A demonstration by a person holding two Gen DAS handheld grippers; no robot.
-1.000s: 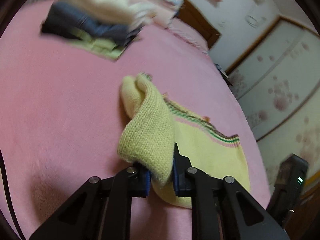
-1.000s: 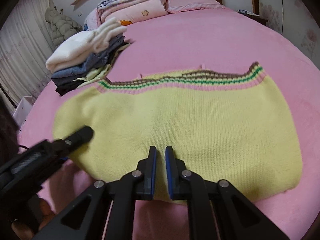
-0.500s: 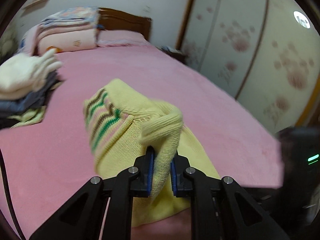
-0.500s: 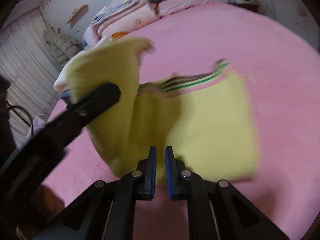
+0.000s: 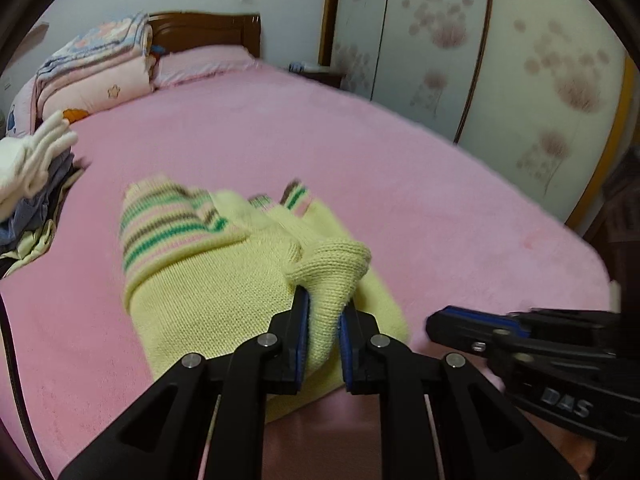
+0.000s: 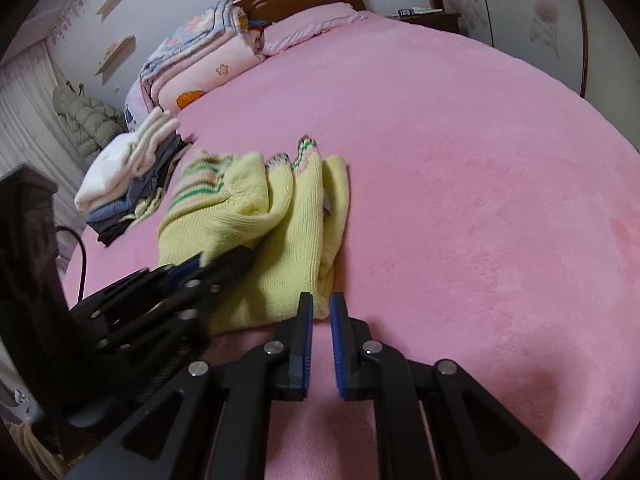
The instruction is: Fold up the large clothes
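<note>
A yellow knit sweater (image 5: 216, 280) with a striped hem lies folded into a narrow, layered bundle on the pink bed (image 5: 280, 140). My left gripper (image 5: 324, 300) is shut on a bunched fold of it at the near end, held slightly above the layers. In the right wrist view the sweater (image 6: 280, 220) stretches away from me, hem at the far end, and the left gripper (image 6: 236, 258) comes in from the left over it. My right gripper (image 6: 321, 300) is shut, its tips at the sweater's near right corner with only a sliver of knit showing between them; it also shows low at the right (image 5: 434, 322).
A stack of folded clothes (image 6: 128, 184) topped by a white garment sits just left of the sweater. Folded quilts (image 6: 200, 60) and a pillow lie by the wooden headboard. Wardrobe doors (image 5: 500, 60) line the bed's right side. A dark stand and cable (image 6: 28, 240) are at the left.
My left gripper has swung the sweater's left side up and across to the right, laying it over the rest. The spread sweater is now a narrow bundle. The right gripper shifted to its near corner.
</note>
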